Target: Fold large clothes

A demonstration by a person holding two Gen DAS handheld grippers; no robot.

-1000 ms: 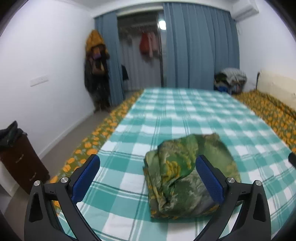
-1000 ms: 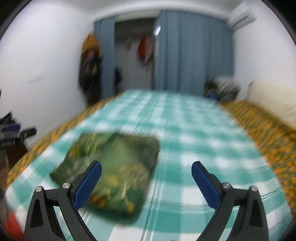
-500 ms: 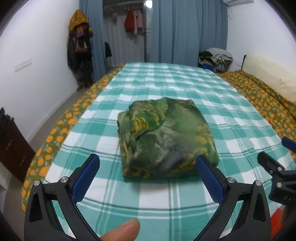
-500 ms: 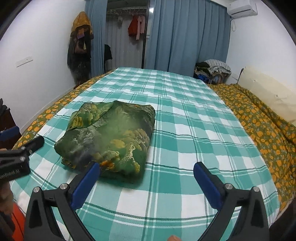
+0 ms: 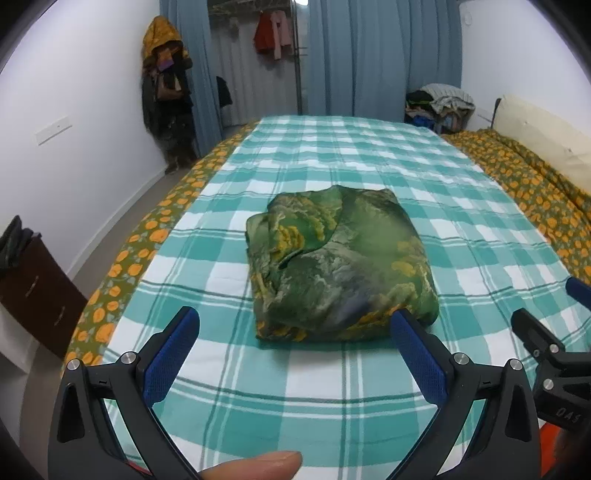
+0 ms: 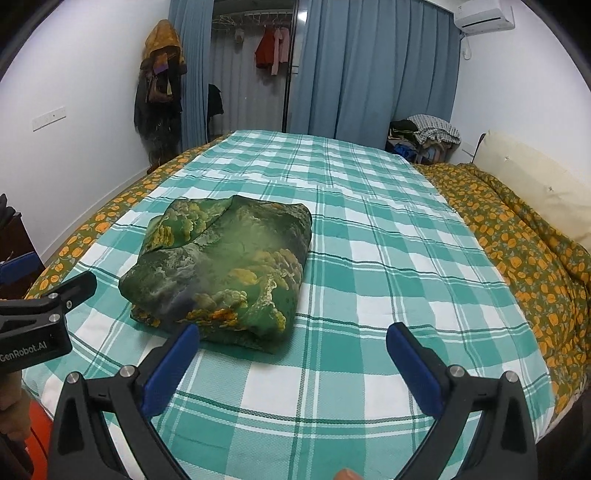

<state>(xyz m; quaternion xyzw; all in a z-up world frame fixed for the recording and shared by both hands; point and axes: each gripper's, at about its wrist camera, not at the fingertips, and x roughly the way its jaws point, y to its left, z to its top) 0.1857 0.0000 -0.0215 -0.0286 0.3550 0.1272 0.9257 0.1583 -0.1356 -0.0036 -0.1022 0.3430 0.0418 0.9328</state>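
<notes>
Garment (image 5: 341, 264), a thin, glossy green fabric printed in yellow, is lying as a compact, roughly square bundle on the checked bed (image 5: 369, 155), so folding is appearing essentially finished. Left claw (image 5: 293, 360) and right claw (image 6: 291, 363) are both standing wide and empty, the bundle sitting at twelve o'clock from the left and eleven o'clock from the right.

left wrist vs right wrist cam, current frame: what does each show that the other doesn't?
Left wrist only: the dark brown cabinet by the left wall, and the right gripper entering from the right edge.

Right wrist only: the air conditioner high on the right wall, and the left gripper entering from the left edge, its body marked GenRobot.AI.

Both: the folded green garment on the checked bedspread, blue curtains, the clothes pile in the far corner. Both grippers open, holding nothing.
</notes>
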